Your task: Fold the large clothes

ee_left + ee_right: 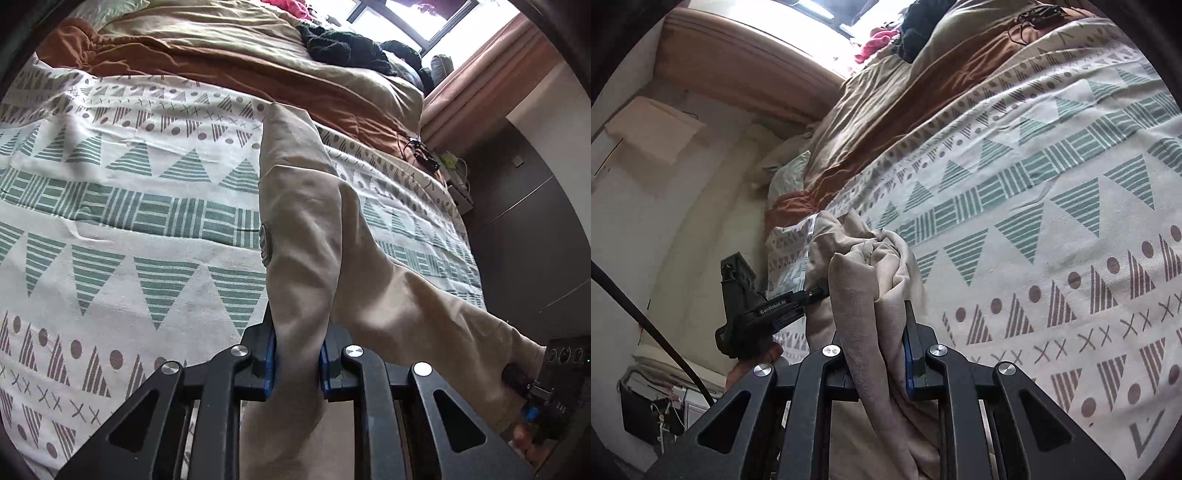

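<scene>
Left wrist view: the left claw, at six o'clock, pinched a fold of the beige garment between its blue pads, the jaws nearly together with cloth bunched between them. The garment rose from the claw toward twelve o'clock, lifted over the patterned bedspread; a second strip ran toward four o'clock, where the right claw met it. Right wrist view: the right claw, at six o'clock, was likewise pressed onto a thick gather of the same garment, which hung crumpled above the bedspread. At nine o'clock the left claw touched the cloth's edge. A brown blanket lay beyond, toward twelve o'clock. No container appeared in either view.
</scene>
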